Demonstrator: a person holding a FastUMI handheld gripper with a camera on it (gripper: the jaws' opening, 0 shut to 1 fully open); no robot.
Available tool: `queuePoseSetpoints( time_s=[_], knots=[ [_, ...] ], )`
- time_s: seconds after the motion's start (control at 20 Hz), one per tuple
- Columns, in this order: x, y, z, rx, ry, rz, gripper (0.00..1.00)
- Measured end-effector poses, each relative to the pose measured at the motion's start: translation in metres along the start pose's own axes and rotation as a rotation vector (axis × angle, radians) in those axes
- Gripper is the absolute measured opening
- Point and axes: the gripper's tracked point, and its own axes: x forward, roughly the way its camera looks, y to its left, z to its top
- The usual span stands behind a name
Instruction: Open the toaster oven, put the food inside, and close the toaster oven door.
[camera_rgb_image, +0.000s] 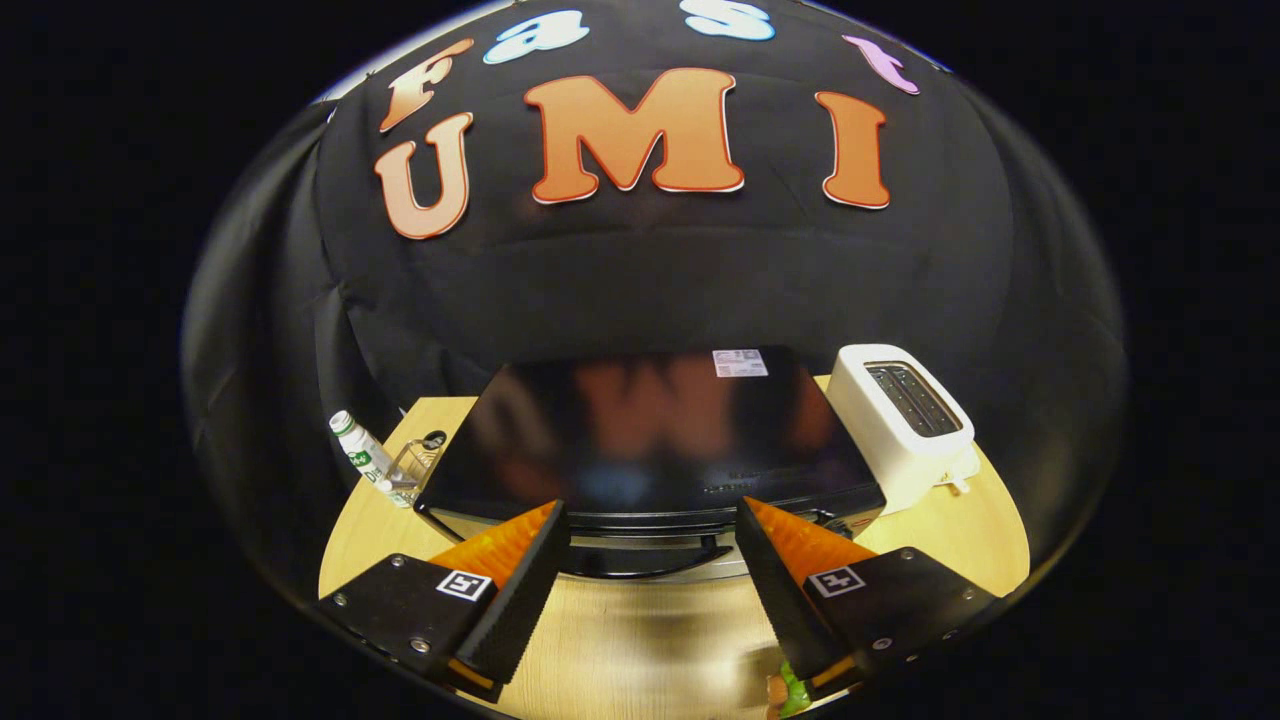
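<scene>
A black toaster oven (650, 430) with a glossy top stands on the round wooden table (640, 640), seen from above and in front. Its door is closed, and the dark door handle (645, 558) runs along the front, level with my fingertips and between them. My gripper (652, 525) is open, with nothing between its fingers, hovering just in front of the oven's top front edge. A bit of food (790, 692), green and orange, peeks out on the table under the right finger.
A white slot toaster (905, 420) stands right of the oven. Left of the oven are a white bottle with a green label (358, 447) and a clear glass (410, 470). Black cloth forms the wall behind. Bare table lies below the fingers.
</scene>
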Motion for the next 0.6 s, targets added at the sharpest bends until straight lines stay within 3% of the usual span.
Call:
queuePoseSetpoints(
  time_s=[0.4, 0.6],
  knots=[
    [0.001, 0.003, -0.012, 0.001, 0.006, -0.041, 0.96],
    [-0.011, 0.008, -0.026, -0.011, 0.010, -0.012, 0.89]
  ],
)
